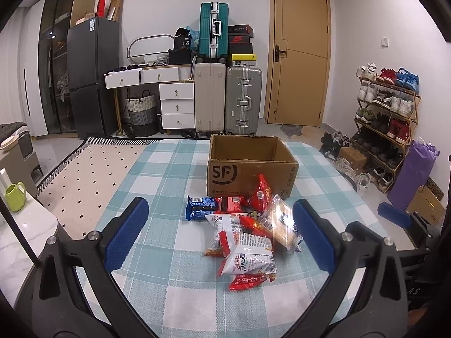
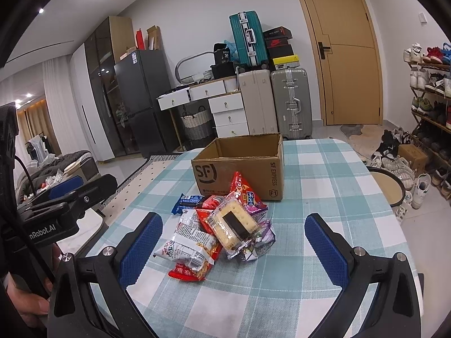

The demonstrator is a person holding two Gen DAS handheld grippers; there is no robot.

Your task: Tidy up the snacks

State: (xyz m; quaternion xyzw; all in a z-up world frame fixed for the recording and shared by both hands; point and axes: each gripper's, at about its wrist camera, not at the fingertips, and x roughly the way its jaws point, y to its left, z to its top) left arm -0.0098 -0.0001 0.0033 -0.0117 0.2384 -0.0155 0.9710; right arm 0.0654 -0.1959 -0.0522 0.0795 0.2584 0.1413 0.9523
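Jaws wide, snacks (image 1: 242, 233) lie ahead

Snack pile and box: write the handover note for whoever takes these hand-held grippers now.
Left hand-held gripper: open, empty, hovering short of the pile.
Right hand-held gripper: open, empty, likewise.
Snack packets lie heaped on the checked tablecloth, just in front of the SF cardboard box, which is open; no packets visible inside.
Done: nothing yet.
Left: move every packet into the box.

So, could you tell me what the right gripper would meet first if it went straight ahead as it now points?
Probably the snack pile, most likely the clear cracker pack on top; the right gripper is open. The cardboard box stands behind. Depth is uncertain.
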